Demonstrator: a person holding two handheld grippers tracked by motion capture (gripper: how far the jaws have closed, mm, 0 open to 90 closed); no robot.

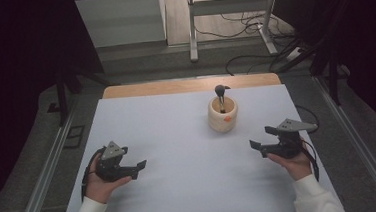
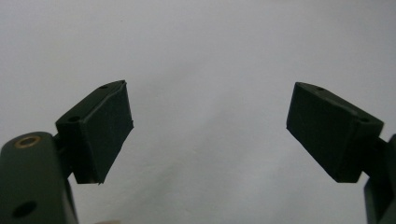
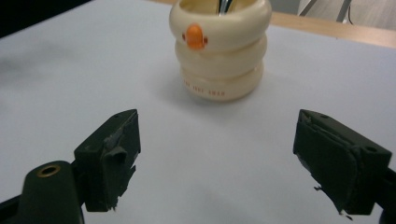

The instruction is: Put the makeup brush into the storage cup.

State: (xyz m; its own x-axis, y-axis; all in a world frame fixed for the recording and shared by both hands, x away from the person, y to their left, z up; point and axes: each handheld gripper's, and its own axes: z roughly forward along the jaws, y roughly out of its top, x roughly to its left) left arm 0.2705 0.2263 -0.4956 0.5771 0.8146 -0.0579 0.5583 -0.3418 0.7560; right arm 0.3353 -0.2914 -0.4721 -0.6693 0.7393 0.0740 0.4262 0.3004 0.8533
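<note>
High view: both grippers, left point(image 1: 141, 165) and right point(image 1: 261, 138), are held wide apart, empty; the cup point(image 1: 222, 114), perhaps top-heavy with its tool point(image 1: 221, 94), could be tipped by a sideways nudge.

Holder point(image 1: 222, 114) with utensil point(image 1: 221, 94) inside, toward table's point(image 1: 168, 132) far right, beyond right gripper point(image 1: 262, 138).
</note>
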